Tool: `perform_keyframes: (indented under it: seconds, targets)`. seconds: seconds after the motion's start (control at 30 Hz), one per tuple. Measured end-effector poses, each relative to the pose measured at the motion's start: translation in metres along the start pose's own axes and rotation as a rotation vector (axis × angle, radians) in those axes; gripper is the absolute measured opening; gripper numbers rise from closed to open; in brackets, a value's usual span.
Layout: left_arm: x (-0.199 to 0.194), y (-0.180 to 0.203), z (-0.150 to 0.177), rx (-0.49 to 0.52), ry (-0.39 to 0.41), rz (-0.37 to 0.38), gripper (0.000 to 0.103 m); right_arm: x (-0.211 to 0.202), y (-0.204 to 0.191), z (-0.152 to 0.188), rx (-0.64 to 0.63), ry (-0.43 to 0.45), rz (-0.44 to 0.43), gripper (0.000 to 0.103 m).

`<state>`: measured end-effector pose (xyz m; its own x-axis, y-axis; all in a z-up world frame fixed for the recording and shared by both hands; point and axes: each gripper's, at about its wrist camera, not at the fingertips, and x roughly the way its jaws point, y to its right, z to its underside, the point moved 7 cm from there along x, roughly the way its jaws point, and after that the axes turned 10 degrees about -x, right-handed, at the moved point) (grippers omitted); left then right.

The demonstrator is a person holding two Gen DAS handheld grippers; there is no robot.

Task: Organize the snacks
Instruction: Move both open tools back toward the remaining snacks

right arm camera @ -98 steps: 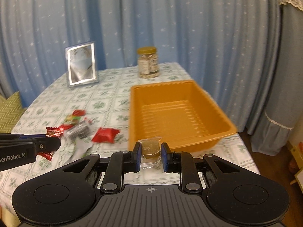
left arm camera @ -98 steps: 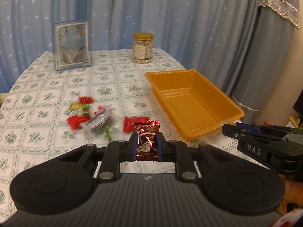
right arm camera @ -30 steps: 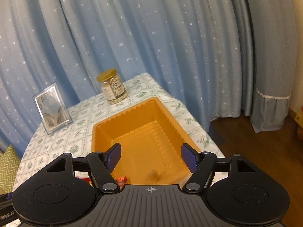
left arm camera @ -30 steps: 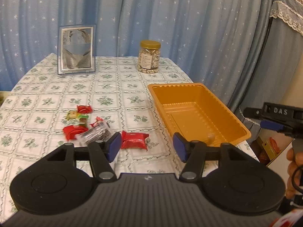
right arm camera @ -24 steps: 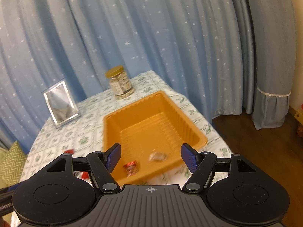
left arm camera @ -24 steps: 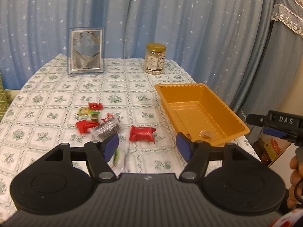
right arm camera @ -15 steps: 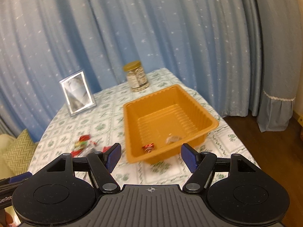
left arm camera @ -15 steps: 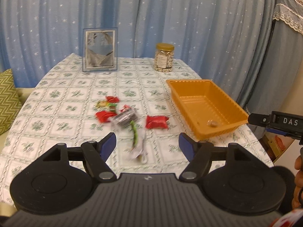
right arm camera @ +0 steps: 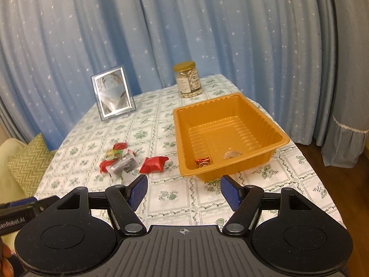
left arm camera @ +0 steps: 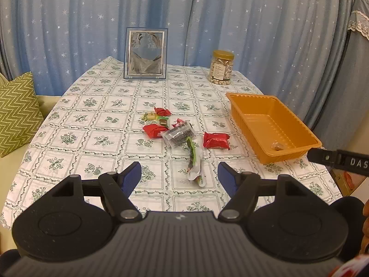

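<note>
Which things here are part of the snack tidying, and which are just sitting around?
Part of the job: orange tray, two wrapped snacks in it, loose snack packets on the tablecloth.

Just sitting there: picture frame, nut jar, green zigzag cushion.

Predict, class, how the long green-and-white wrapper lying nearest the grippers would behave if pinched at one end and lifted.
The green-and-white wrapper looks thin, flat and crinkled, so it would probably droop and weigh little. Its glossy film may slip between pads. Lying flat, it seems unlikely to roll.
</note>
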<state>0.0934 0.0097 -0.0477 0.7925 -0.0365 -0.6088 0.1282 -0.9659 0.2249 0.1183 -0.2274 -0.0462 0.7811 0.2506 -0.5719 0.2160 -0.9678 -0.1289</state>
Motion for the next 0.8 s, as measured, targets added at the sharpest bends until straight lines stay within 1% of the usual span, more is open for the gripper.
perform_keyframes:
  seconds: [0.4, 0.8]
  targets:
    - [0.016, -0.003, 0.006, 0.005, -0.030, -0.013, 0.070, 0.019, -0.005, 0.014, -0.024, -0.056, 0.007, 0.070]
    - [0.049, -0.002, 0.013, 0.019, -0.075, -0.018, 0.070, 0.048, -0.008, 0.023, -0.030, -0.092, 0.010, 0.070]
